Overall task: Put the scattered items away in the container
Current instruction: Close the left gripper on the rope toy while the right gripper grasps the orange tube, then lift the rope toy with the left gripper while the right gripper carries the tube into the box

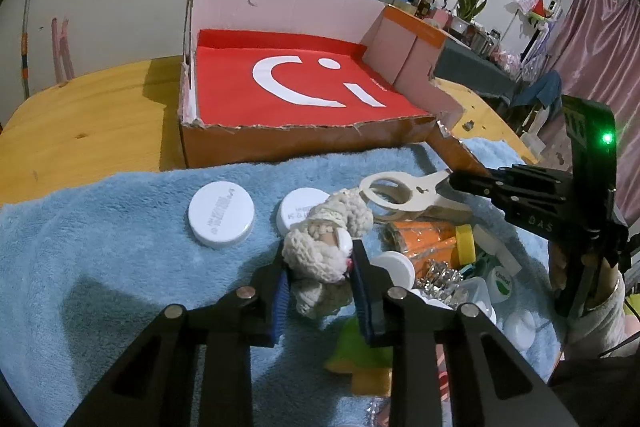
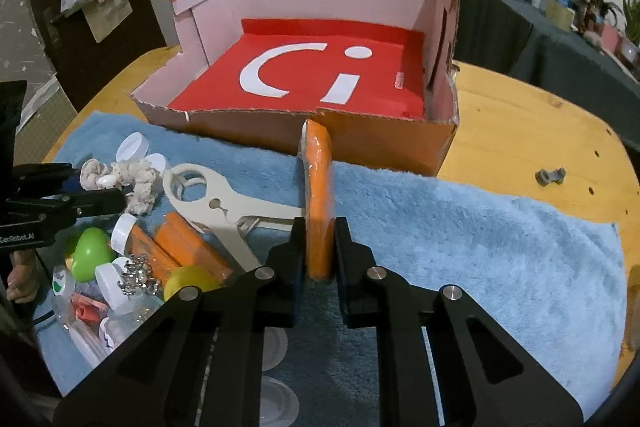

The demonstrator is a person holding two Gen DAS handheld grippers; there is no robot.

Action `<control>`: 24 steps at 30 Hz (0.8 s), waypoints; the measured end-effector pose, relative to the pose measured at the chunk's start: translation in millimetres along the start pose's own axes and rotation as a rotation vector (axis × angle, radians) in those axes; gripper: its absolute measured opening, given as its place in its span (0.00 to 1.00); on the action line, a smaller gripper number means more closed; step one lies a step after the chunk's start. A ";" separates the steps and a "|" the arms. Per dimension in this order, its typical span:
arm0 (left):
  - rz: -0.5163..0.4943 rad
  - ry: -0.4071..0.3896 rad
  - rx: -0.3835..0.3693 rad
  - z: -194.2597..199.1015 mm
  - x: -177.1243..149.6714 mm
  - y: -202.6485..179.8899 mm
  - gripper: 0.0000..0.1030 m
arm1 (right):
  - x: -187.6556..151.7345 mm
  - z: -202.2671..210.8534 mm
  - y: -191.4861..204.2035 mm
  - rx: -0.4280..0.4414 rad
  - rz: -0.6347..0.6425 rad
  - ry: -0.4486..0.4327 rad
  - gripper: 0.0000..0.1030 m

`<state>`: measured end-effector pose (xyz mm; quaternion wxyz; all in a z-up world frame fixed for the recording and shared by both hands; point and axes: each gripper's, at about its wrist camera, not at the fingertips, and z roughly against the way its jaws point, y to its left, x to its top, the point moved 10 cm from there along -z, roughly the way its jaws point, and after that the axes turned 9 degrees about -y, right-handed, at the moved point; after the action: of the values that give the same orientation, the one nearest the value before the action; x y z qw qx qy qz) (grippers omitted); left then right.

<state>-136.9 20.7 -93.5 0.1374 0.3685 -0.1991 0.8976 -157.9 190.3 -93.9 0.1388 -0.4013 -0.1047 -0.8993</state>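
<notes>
The left tongs [image 1: 318, 267] are clamped on a cream knitted doll [image 1: 324, 247], which sits squarely between the two pads on the blue towel [image 1: 120, 267]; its woolly head sticks out past the fingertips toward the box [image 1: 304, 143]. The right tongs [image 2: 320, 247] are closed on an orange packet [image 2: 318, 187] standing on its edge, gripped at its near end, with the far end pointing at the box's front wall. The box, lined in red, stands on the desk [image 2: 520, 115] just beyond the towel. Between the two tongs lies a heap of small things: a pale scissor-shaped tool [image 2: 224, 203], white caps [image 1: 221, 215], a green heart-shaped piece [image 2: 90, 253], a yellow lid [image 2: 188, 281] and more orange packets [image 2: 180, 247].
</notes>
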 end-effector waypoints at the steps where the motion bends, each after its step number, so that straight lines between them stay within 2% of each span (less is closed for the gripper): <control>1: 0.001 -0.002 0.000 0.4 0.5 0.2 0.27 | 0.9 0.7 0.7 0.002 0.000 -0.003 0.12; 24: 0.027 -0.094 0.046 26.9 20.9 2.9 0.22 | 22.0 26.4 6.5 0.018 -0.024 -0.080 0.12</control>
<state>-136.2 7.9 -61.8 0.1076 0.4105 -0.1897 0.8854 -151.5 188.4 -59.6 0.1271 -0.4345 -0.1232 -0.8831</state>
